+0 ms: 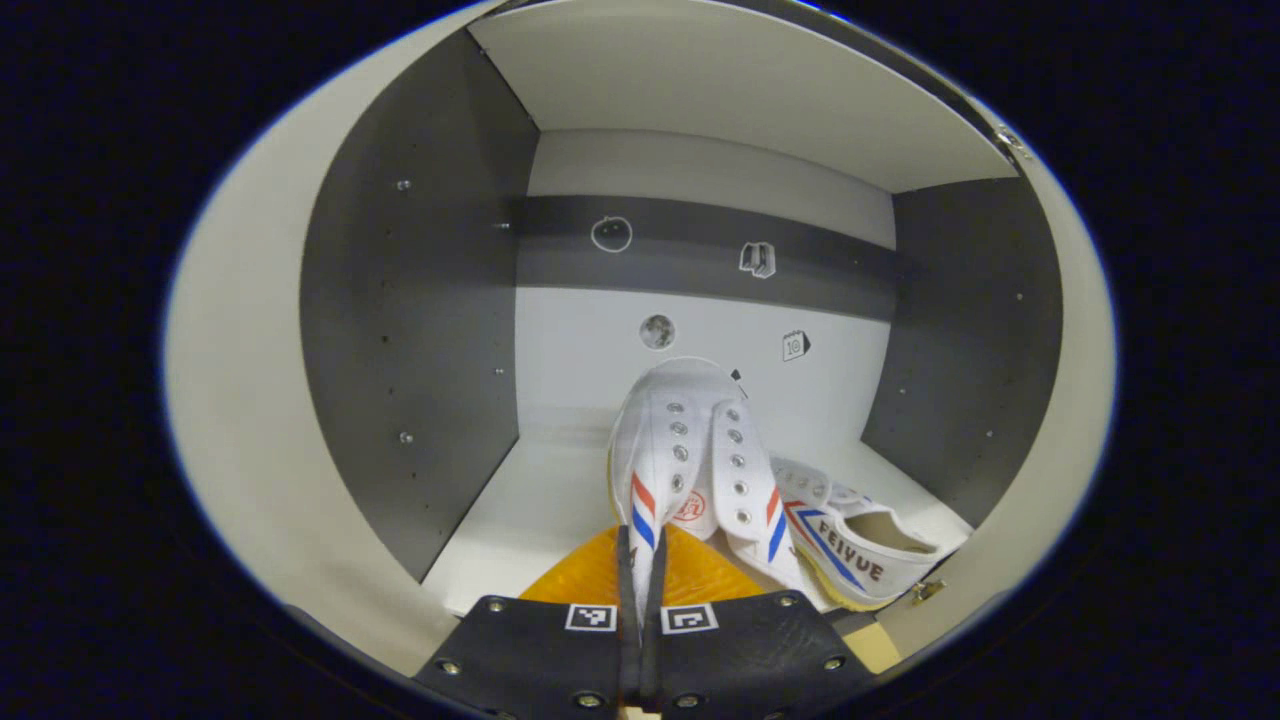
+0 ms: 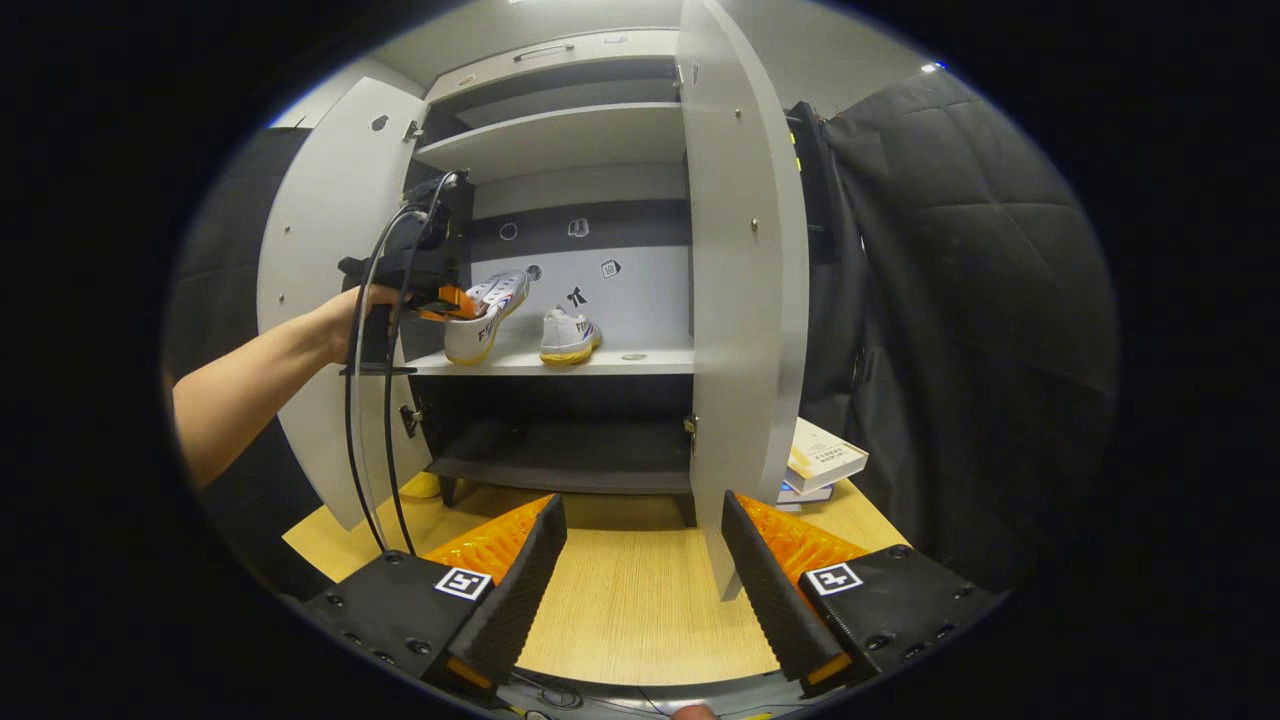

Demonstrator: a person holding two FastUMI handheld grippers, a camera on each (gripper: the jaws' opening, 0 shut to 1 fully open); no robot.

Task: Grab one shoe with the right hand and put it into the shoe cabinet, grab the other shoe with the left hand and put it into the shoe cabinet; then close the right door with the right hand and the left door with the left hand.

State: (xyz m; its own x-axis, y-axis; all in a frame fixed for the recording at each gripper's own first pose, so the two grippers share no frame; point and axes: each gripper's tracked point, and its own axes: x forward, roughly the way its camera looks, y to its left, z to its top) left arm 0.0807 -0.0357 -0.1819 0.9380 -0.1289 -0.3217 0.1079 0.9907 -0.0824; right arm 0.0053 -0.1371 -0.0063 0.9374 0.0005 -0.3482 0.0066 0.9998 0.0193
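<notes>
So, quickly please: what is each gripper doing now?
Left gripper: jaws shut on the shoe inside the cabinet.
Right gripper: jaws open, holding nothing.

at the lower right of the left gripper view, the white canvas shoe with blue and red stripes (image 1: 850,545) carries "feivue" in dark letters on its side. higher, right of centre, a small calendar sticker (image 1: 795,345) on the pale cabinet back wall (image 1: 700,160) shows "10".

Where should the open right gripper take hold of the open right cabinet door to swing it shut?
On the tall grey right cabinet door, grip its free front edge, the thin vertical slab facing the right gripper. Come straight in from the front with the open jaws either side of the edge; the door stands edge-on, no handle visible.
</notes>
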